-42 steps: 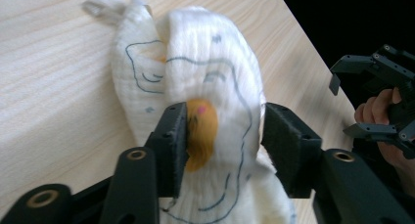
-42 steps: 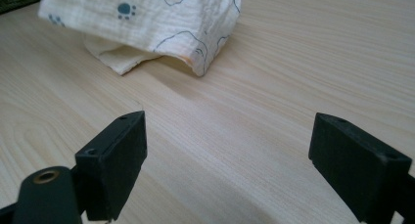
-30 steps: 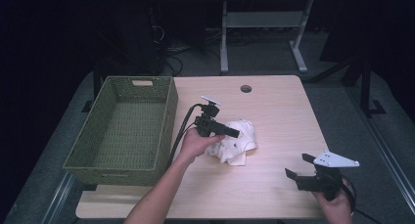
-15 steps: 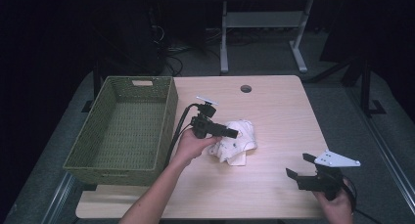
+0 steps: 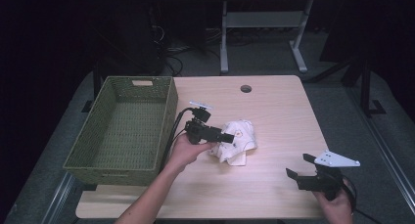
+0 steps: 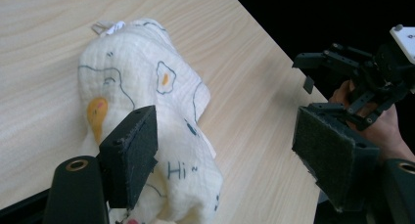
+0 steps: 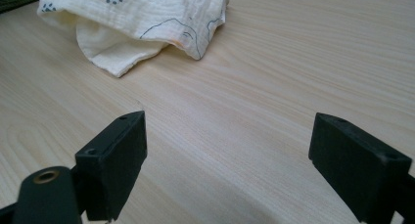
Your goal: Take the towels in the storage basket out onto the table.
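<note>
Cloth is located near the middle of the table, bunched into a crumpled heap, just beside the green woven basket. The left gripper is positioned at the cloth's edge; its jaws have just been opening and are spread wide, one pad seen over the printed fabric, no pad pressing on it. The right gripper is held near the table's near right edge, well apart from the cloth, jaws spread, nothing between them.
</note>
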